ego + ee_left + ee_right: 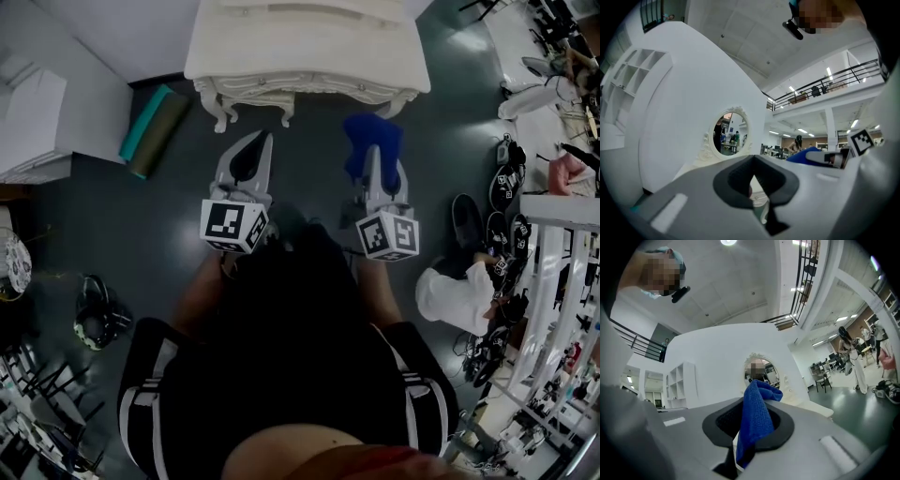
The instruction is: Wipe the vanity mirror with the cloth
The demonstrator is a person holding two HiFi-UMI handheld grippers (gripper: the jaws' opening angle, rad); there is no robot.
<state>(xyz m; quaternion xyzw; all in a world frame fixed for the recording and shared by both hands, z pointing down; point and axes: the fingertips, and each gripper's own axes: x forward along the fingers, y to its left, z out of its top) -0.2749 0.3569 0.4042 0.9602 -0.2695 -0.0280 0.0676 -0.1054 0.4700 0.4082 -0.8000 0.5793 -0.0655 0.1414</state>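
Clamped in the right gripper (749, 439) with a fold left free for wiping, the blue terry cloth (757, 411) faces the ornate oval vanity mirror (731, 135) on the white desk (309, 56), while the left gripper (754, 187) sits closed and empty.

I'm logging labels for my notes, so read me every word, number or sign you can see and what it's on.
No readable words, numbers or brands.
Left gripper, marker cube: black-and-white square pattern, no letters.
Right gripper, marker cube: same kind of pattern, no letters.
Cloth, mirror: no print visible.
Anything farther off is too small or blurred to read.
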